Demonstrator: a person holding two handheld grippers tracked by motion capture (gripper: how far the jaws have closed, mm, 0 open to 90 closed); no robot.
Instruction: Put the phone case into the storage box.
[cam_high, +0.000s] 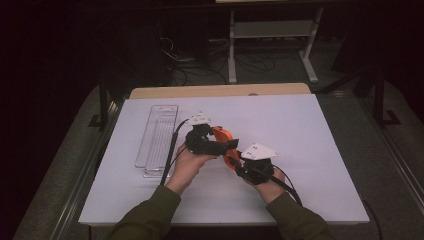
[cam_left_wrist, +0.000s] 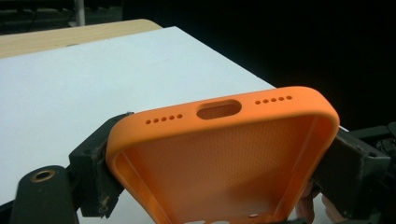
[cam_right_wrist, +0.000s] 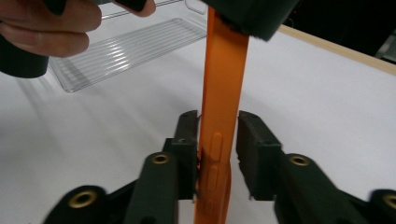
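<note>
An orange phone case (cam_high: 222, 133) hangs in the air over the white table (cam_high: 310, 135), between my two grippers. In the left gripper view its open inner side faces up, with the port end (cam_left_wrist: 219, 109) pointing away. My left gripper (cam_left_wrist: 224, 161) is shut on the case, one pad pressing on each long side. The right gripper view shows the case (cam_right_wrist: 224, 70) edge-on and upright, with its side buttons between the jaws of my right gripper (cam_right_wrist: 218, 140). Those jaws stand slightly apart, with a gap at the right pad (cam_right_wrist: 254, 144). From above, the right gripper (cam_high: 234, 162) sits at the case's near end.
A clear ribbed plastic tray (cam_high: 157, 137) lies lengthwise at the left of the table, just behind the left hand (cam_right_wrist: 46, 28). A wooden strip (cam_high: 220, 91) runs along the table's far edge. Desk legs and cables stand on the dark floor beyond.
</note>
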